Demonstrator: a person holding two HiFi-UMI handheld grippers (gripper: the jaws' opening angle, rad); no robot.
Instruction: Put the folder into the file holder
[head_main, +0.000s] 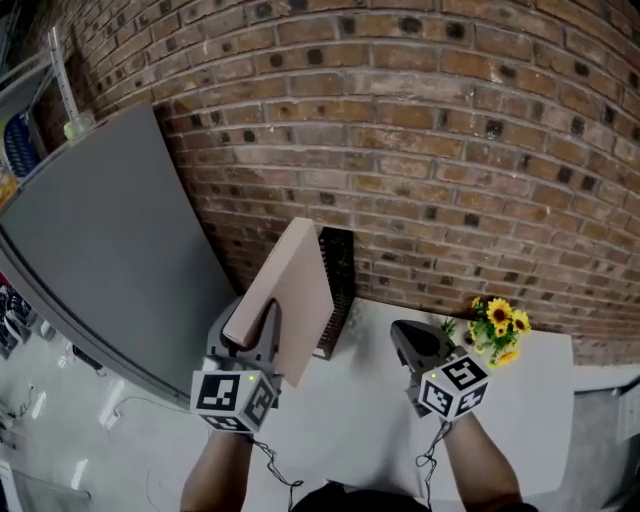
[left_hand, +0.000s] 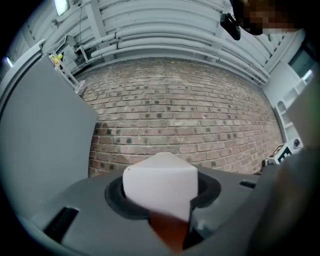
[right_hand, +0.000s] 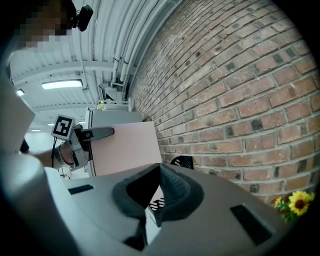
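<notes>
1. Standing at frame left: big grey panel (head_main: 110, 250), leaning toward the brick wall (head_main: 420, 150); shelf clutter in the upper-left corner, too small to identify.
2. Lower left: left gripper (head_main: 262, 335), jaws pinching the pale pink folder (head_main: 290, 295) by its lower edge. The left gripper view shows the folder's corner filling the gap between the jaws.
3. Folder is held up off the table, tilted, top edge toward the wall. It overlaps the left side of the file holder (head_main: 340, 270), so I can't tell whether it is in a slot.
4. File holder: black mesh, upright at the back of the table against the wall, centre frame.
5. Right of centre: right gripper (head_main: 410, 338), jaws pressed together, nothing between them, apart from the holder.
6. Far right: yellow flowers (head_main: 500, 328) on the table near the wall, clear of both grippers.
7. Surface: plain white table (head_main: 350, 420).
8. Room: red-brown brick wall behind; pale floor lower left; gripper views show white ceiling pipes and a strip light.
</notes>
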